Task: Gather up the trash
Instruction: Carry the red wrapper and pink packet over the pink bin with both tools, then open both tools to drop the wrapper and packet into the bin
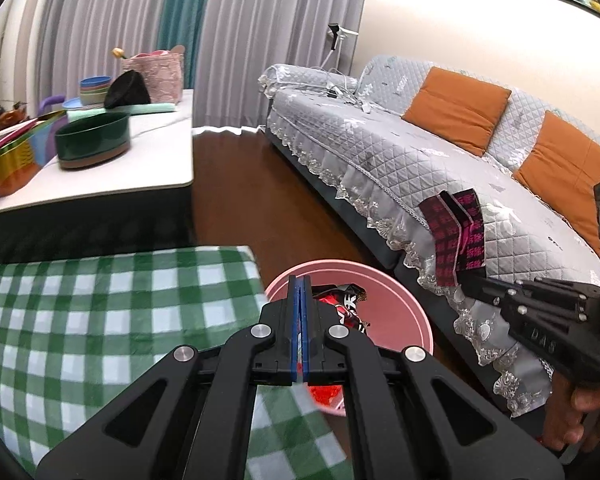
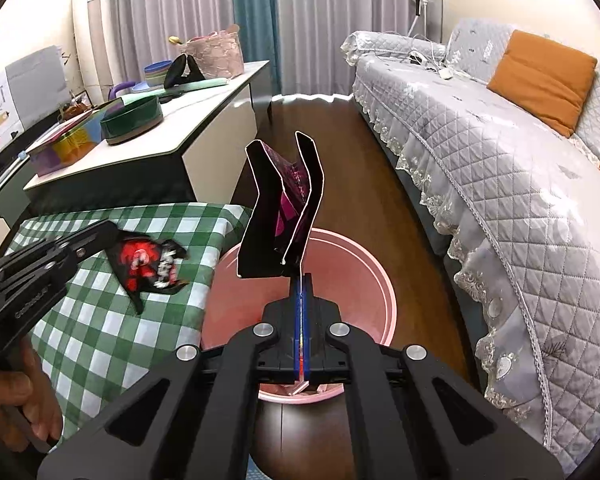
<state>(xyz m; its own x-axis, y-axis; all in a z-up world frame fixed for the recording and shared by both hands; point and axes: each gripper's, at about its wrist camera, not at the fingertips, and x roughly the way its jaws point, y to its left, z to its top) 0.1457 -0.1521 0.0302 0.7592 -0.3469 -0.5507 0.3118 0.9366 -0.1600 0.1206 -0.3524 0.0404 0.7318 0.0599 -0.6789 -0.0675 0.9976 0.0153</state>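
My left gripper [image 1: 299,280] is shut on a crumpled red-and-black snack wrapper [image 1: 350,306], which sticks out past the blue pads. In the right wrist view that left gripper [image 2: 110,230] holds the wrapper [image 2: 152,268] over the edge of the green checked cloth [image 2: 100,320], beside the pink bin [image 2: 352,250]. My right gripper [image 2: 302,278] is shut on the bottom edge of a folded black-and-magenta carton [image 2: 280,208], held upright above the bin. From the left wrist view the right gripper [image 1: 466,280] and carton [image 1: 456,236] hang right of the bin [image 1: 400,312].
A grey quilted sofa [image 2: 500,160] with orange cushions [image 2: 544,76] runs along the right. A white table [image 2: 204,120] behind the cloth carries a dark green bowl [image 2: 130,120] and other containers. Dark wood floor [image 2: 340,128] lies between sofa and table. A person's hand [image 2: 16,404] grips the left handle.
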